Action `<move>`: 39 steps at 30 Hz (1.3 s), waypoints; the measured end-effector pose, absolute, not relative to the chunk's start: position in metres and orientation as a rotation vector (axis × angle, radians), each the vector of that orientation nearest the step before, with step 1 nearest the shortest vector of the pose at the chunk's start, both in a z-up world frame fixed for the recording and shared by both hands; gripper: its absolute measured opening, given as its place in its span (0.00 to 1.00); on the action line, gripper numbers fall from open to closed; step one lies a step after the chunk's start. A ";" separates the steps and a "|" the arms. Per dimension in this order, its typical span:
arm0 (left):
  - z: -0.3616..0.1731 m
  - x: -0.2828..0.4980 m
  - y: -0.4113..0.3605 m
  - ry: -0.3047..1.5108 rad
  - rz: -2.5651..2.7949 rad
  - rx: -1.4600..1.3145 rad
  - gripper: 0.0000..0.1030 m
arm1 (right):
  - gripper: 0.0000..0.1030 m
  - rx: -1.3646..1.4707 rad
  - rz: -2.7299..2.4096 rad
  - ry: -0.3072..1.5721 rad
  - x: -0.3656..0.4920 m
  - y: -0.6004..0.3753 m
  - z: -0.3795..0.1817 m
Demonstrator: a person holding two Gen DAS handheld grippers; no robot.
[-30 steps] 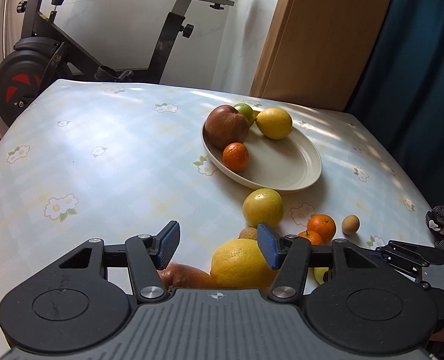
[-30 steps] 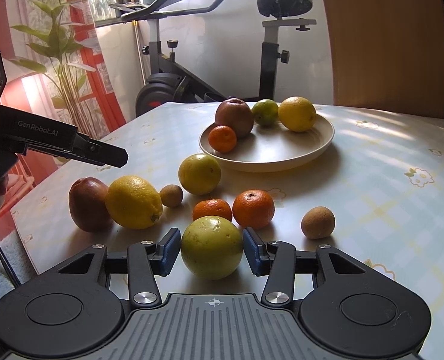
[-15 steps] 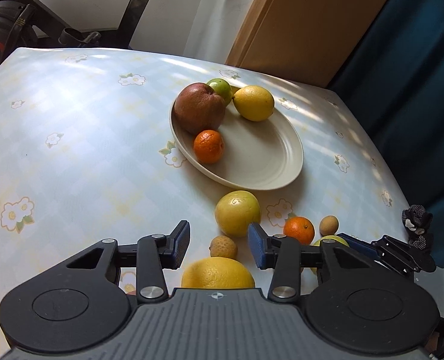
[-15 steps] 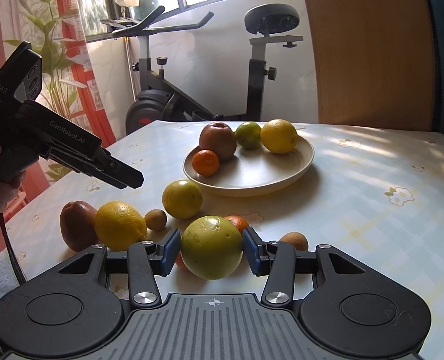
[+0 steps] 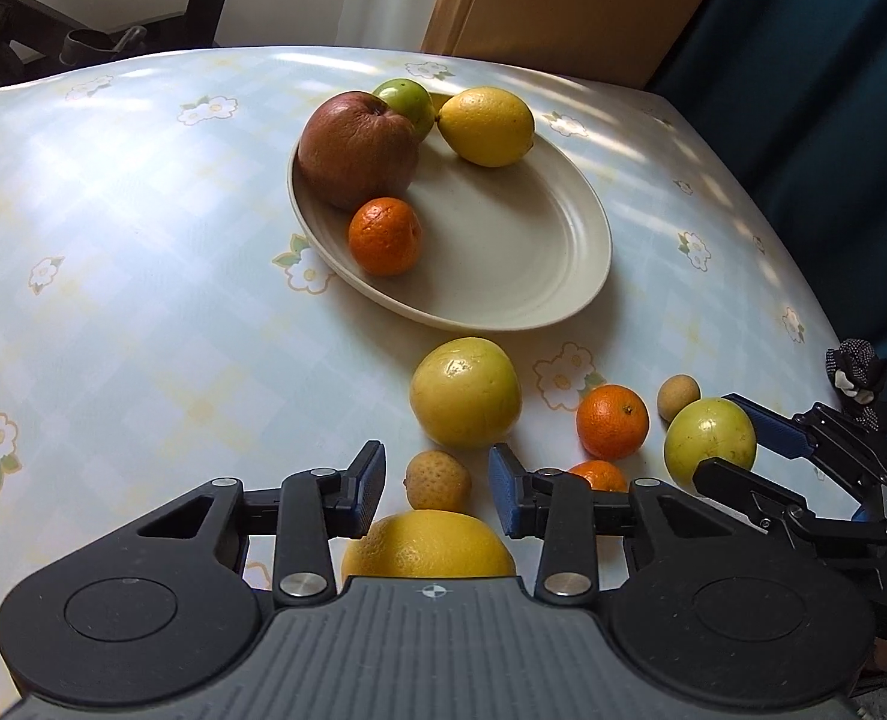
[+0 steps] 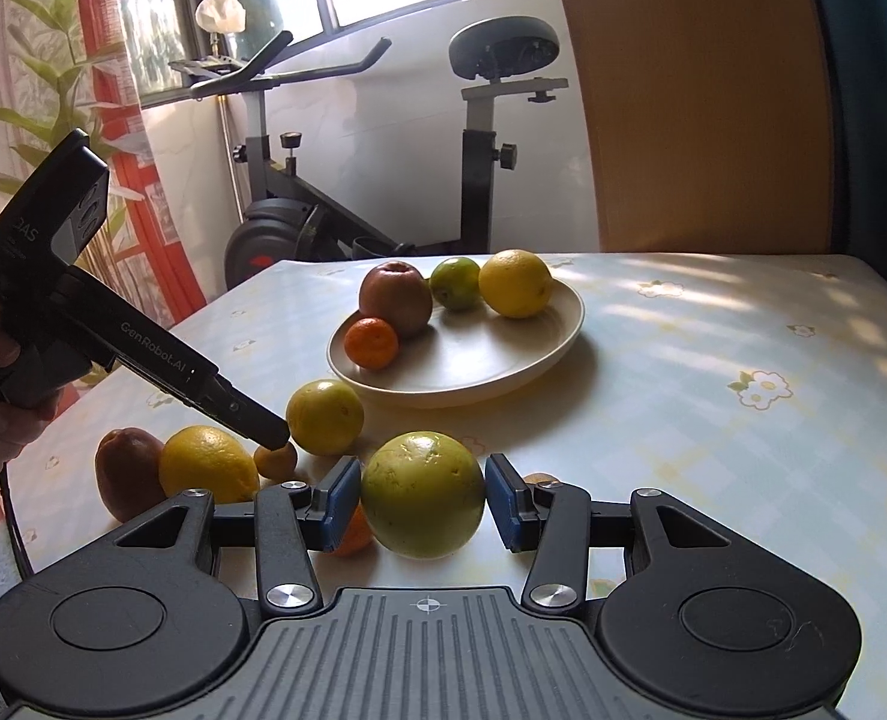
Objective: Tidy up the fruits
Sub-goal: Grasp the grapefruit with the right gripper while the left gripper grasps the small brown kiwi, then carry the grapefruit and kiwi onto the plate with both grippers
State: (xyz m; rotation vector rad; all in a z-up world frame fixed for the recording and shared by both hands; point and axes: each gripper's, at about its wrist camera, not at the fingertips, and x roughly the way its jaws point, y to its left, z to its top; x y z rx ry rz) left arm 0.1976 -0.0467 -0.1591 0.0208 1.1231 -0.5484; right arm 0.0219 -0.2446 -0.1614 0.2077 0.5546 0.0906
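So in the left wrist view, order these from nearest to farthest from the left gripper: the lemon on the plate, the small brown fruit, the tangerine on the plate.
1. Small brown fruit, just beyond the left gripper, whose jaws are closing.
2. Tangerine, at the plate's near left rim.
3. Lemon, at the plate's far side.

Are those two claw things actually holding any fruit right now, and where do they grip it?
The right gripper pinches the yellow-green fruit by its sides. The left gripper, closing, holds nothing; a small brown fruit sits between its pads.
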 end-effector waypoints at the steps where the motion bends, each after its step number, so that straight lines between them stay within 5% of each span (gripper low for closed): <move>1: -0.161 0.198 -0.048 1.127 -0.553 0.028 0.38 | 0.41 0.209 0.090 0.555 0.022 -0.245 -0.162; 9: -0.171 0.196 -0.056 1.139 -0.569 0.066 0.26 | 0.41 0.212 0.084 0.558 0.023 -0.245 -0.163; 39: -0.113 0.247 -0.038 0.933 -0.463 -0.031 0.26 | 0.41 0.167 0.131 0.555 0.081 -0.272 -0.134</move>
